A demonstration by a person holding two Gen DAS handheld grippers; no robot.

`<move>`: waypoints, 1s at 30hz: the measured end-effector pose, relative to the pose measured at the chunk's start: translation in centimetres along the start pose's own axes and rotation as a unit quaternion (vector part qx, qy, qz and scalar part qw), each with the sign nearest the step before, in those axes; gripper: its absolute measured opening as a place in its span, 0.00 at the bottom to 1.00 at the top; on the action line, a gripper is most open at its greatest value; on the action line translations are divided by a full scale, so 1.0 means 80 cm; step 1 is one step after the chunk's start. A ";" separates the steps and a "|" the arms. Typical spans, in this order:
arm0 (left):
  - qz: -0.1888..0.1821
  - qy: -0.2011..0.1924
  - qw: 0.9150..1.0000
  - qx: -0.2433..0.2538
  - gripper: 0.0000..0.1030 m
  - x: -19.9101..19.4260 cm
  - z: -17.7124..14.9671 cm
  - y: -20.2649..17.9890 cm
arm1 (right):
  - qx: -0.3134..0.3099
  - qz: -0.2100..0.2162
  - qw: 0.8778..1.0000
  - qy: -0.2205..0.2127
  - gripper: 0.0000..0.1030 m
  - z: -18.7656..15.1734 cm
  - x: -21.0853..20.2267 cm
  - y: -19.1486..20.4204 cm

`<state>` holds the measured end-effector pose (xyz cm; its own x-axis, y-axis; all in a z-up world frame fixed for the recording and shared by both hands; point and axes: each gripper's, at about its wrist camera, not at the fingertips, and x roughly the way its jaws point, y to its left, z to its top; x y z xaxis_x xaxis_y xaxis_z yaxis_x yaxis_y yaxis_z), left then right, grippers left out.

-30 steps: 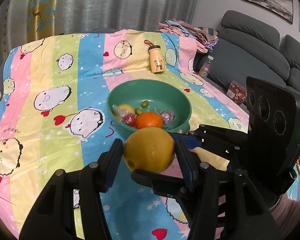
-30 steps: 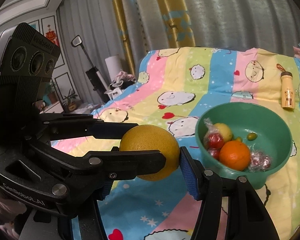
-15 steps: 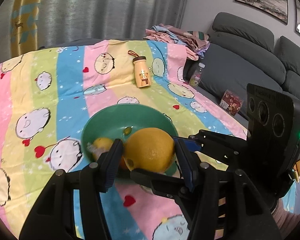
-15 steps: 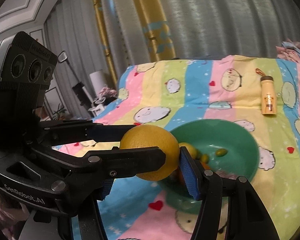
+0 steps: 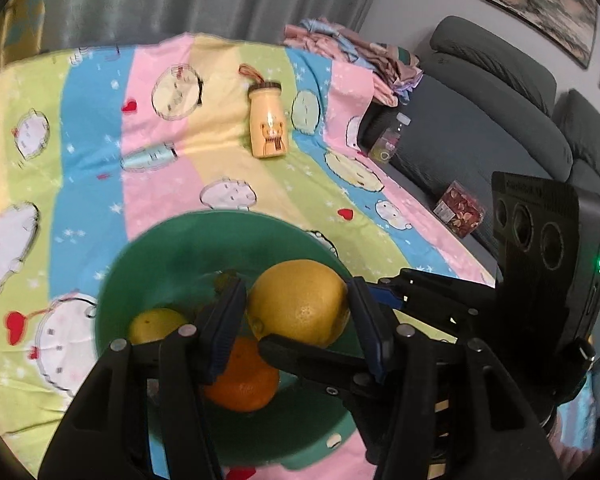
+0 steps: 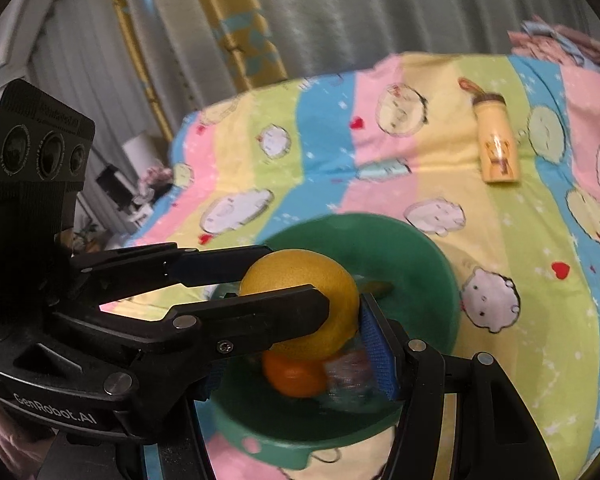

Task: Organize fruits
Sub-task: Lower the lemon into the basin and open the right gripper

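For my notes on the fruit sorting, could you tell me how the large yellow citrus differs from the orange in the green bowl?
The yellow citrus is yellow and clearly larger; the orange is deep orange and smaller. The yellow citrus is held up between the left gripper and right gripper, above the green bowl; the orange already lies inside the bowl, ungripped. Both are round citrus fruits.

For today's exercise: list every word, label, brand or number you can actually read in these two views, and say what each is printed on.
"GenRobot.AI": white letters on the black body of the left gripper, lower left in the right wrist view.
Too blurred to read: small print on the top edge of each camera module, any label on the clear bottle by the sofa, and the red packet.
The yellow bottle shows a cartoon bear, no legible words.
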<state>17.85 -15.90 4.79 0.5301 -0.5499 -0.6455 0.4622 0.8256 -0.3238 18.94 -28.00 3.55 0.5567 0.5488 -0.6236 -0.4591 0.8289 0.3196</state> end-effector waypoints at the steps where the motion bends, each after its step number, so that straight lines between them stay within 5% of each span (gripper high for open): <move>1: -0.002 0.004 1.000 -0.004 0.51 0.004 0.000 0.003 | 0.001 -0.006 1.000 0.009 0.60 0.000 0.005 -0.002; 14: 0.005 0.035 0.999 -0.030 0.55 0.026 -0.019 0.021 | -0.038 -0.079 0.993 0.076 0.60 -0.014 0.041 0.010; 24: 0.086 0.008 0.996 0.004 0.72 0.009 -0.014 0.011 | -0.044 -0.097 0.992 0.065 0.63 -0.013 0.025 0.014; 30: 0.151 -0.025 0.988 0.014 0.95 -0.018 -0.013 0.005 | -0.043 -0.128 0.990 0.046 0.66 -0.011 -0.003 0.016</move>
<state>16.52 -14.62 4.88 0.6813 -0.2853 -0.6741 0.2968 0.9495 -0.1019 17.64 -27.13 3.48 0.5981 0.3066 -0.7404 -0.3705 0.9251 0.0838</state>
